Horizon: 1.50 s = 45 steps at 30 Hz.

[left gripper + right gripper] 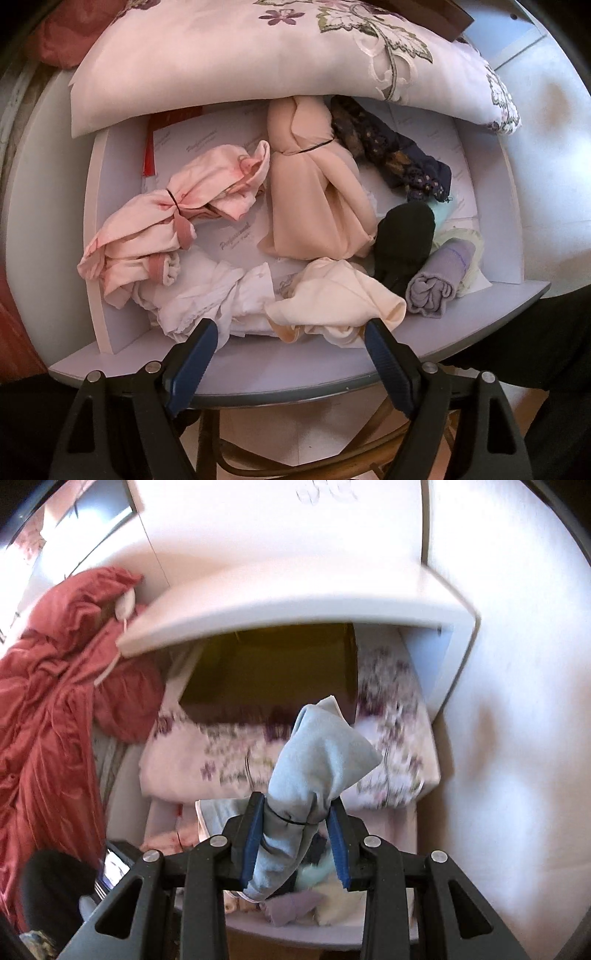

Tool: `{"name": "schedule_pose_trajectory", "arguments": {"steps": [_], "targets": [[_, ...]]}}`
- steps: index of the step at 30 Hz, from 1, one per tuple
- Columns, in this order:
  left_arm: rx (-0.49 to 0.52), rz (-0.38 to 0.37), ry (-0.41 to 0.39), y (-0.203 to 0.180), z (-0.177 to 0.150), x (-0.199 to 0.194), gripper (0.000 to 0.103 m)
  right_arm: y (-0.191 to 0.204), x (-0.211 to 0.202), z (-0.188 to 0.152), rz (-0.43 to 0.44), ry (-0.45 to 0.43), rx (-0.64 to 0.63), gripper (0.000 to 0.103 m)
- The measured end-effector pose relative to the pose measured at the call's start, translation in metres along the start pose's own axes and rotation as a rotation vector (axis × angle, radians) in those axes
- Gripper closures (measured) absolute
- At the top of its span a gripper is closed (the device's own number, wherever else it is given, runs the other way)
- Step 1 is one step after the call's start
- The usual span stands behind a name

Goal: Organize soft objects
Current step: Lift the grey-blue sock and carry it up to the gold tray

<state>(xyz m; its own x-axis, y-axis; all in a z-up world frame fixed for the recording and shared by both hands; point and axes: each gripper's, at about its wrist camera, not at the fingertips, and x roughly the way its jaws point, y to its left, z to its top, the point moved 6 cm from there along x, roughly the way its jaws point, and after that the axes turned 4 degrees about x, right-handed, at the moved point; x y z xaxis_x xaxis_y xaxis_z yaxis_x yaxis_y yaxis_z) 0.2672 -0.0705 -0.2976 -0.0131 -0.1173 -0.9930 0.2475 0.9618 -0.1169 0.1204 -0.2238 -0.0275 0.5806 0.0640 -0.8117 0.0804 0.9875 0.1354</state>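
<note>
An open pale drawer holds several bundled cloths: a pink tied bundle, a beige tied bundle, a dark floral one, a black one, a lilac roll, a white one and a cream one. My left gripper is open and empty, just above the drawer's front edge by the cream cloth. My right gripper is shut on a light blue tied cloth bundle, held up above the drawer.
A floral pillow lies over the drawer's back part and also shows in the right wrist view. A red quilt hangs at the left. A white cabinet shelf juts out above. A wicker stool stands below the drawer.
</note>
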Motion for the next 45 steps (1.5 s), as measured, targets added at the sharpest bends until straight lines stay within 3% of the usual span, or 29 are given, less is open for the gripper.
{"name": "schedule_pose_trajectory", "arguments": {"steps": [10,16,19,21,25,29,31,34,36,40,45], "targets": [[0.01,0.002,0.004,-0.011,0.001,0.01,0.02,0.011,-0.05,0.11,0.071,-0.15,0.031,0.069],[0.009,0.001,0.015,-0.008,0.002,0.013,0.02,0.02,-0.036,0.178,0.074,-0.201,0.084,0.069],[0.002,-0.003,0.026,-0.007,0.002,0.017,0.02,0.027,-0.024,0.194,0.089,-0.195,0.099,0.069],[-0.003,-0.005,0.03,-0.006,0.003,0.019,0.02,0.035,-0.021,0.185,0.125,-0.179,0.064,0.069],[0.0,0.005,0.031,-0.009,0.005,0.023,0.02,0.035,0.009,0.121,0.111,-0.079,-0.023,0.069],[0.02,0.015,0.024,-0.013,0.006,0.023,0.02,-0.006,0.054,0.076,0.135,0.006,0.24,0.069],[0.018,0.017,0.02,-0.014,0.006,0.023,0.02,-0.021,0.07,0.068,0.132,-0.013,0.378,0.069],[0.01,0.011,0.017,-0.012,0.006,0.023,0.02,-0.034,0.099,0.065,0.175,-0.074,0.584,0.069],[0.002,0.008,0.013,-0.009,0.006,0.023,0.02,-0.035,0.113,0.071,0.173,-0.117,0.649,0.068],[0.001,0.005,0.015,-0.006,0.002,0.019,0.02,-0.021,0.143,0.083,0.12,-0.131,0.625,0.067],[0.001,-0.006,0.028,-0.003,0.002,0.018,0.02,-0.008,0.168,0.094,-0.007,-0.141,0.485,0.064]]}}
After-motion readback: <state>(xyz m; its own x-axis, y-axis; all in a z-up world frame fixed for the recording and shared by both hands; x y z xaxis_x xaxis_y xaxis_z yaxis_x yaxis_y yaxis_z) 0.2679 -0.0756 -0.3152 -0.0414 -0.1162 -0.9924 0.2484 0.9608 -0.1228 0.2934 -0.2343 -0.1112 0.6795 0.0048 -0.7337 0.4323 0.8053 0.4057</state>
